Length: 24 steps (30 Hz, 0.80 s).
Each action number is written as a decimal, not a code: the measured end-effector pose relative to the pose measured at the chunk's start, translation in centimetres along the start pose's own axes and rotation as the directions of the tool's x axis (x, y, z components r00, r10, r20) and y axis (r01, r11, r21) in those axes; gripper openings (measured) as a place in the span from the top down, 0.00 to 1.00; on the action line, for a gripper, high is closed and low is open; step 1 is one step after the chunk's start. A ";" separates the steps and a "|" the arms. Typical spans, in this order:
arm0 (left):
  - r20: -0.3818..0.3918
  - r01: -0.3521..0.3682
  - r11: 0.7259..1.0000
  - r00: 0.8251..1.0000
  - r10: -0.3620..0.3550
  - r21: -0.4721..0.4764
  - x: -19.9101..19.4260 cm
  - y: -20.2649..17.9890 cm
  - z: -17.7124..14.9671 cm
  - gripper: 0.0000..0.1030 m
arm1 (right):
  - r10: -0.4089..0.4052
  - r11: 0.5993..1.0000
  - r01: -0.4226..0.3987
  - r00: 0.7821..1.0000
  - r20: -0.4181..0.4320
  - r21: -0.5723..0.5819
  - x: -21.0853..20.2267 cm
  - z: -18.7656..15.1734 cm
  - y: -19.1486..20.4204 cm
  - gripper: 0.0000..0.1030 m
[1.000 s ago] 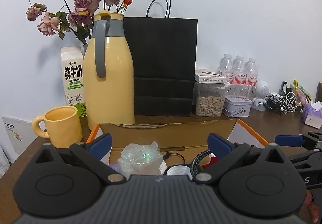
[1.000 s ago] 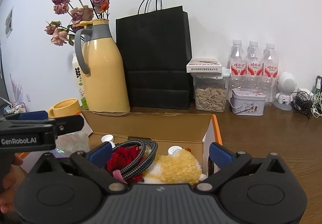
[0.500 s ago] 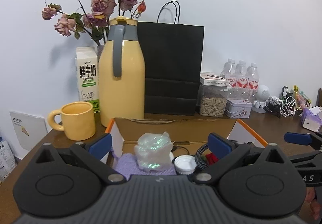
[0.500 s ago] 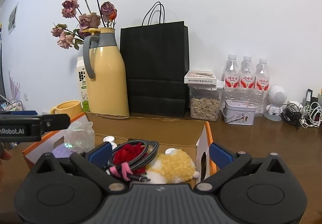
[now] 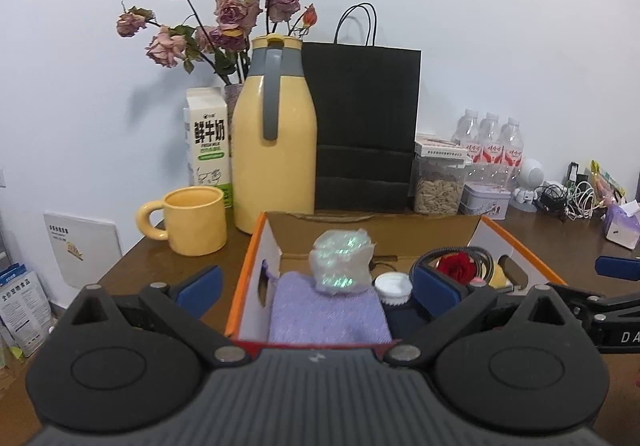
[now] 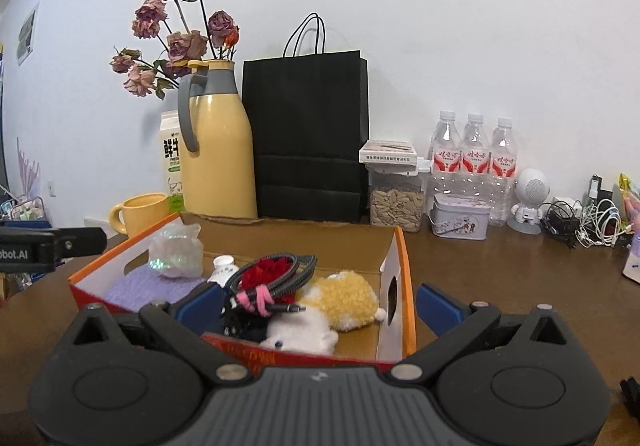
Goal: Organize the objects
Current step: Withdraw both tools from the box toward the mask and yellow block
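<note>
Left gripper [image 5: 316, 282] and right gripper [image 6: 318, 306] spread, holding nothing, over box [image 5: 520, 246].
Brown table [image 6: 500, 266]; white wall [image 6: 440, 25] at 12 o'clock, thermos [image 5: 274, 149] at 11.

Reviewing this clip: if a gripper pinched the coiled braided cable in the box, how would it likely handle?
The coiled braided cable would probably flex rather than lift stiffly. A pink tie binds it, so it should stay looped. It lies on the red rose and the plush toy, which might get dragged along.
</note>
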<state>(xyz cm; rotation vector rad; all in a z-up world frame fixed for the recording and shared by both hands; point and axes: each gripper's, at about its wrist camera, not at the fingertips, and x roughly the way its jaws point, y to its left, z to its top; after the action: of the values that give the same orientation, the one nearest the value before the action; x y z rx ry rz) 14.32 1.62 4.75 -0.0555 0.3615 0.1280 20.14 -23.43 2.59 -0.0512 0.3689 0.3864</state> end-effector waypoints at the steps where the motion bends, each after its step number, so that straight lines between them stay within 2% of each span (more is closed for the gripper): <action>1: -0.002 -0.003 1.000 1.000 0.003 0.000 -0.3 0.1 -0.2 0.00 | -0.002 1.000 0.002 1.000 -0.003 0.000 -0.3 -0.2 0.0 0.00; 13: -0.041 -0.044 0.999 0.998 0.043 -0.014 -2.9 2.3 -2.8 0.00 | -0.017 1.000 0.015 0.998 -0.054 -0.027 -3.0 -3.2 0.8 0.00; 24: -0.123 -0.077 0.997 0.990 0.075 -0.014 -3.3 4.2 -5.7 0.00 | -0.032 0.995 0.017 0.987 -0.159 -0.094 -2.5 -6.4 2.1 0.00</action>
<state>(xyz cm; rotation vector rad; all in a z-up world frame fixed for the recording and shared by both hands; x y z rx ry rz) 8.70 4.96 0.43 -0.0678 0.4856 0.2039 14.99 -23.14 -2.46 -0.1778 0.5085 0.3758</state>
